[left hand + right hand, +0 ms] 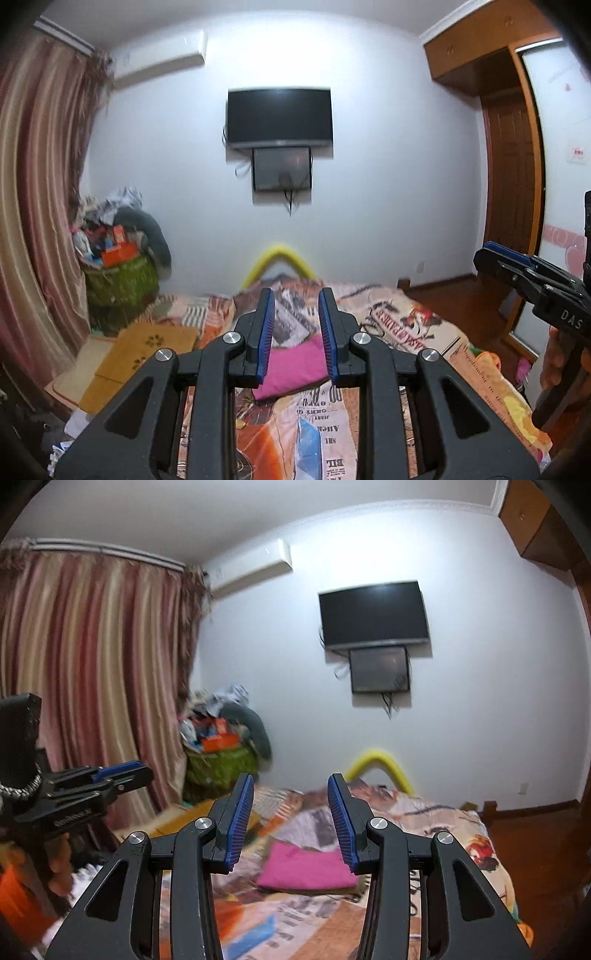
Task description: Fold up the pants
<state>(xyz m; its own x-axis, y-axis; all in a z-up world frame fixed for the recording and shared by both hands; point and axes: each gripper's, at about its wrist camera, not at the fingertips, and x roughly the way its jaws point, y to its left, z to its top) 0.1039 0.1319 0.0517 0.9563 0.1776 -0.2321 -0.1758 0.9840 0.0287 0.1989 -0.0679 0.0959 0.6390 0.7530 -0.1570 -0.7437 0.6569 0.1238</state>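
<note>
The pink pants [306, 867] lie on the bed [436, 812] as a flat, squared-off bundle; folding looks finished to you. Your left gripper [296, 334] and right gripper [291, 821] hover above, jaws partly open, holding nothing.

Dim, bluish indoor light, soft motion blur throughout, heavy fisheye bending and dark vignetted corners.
</note>
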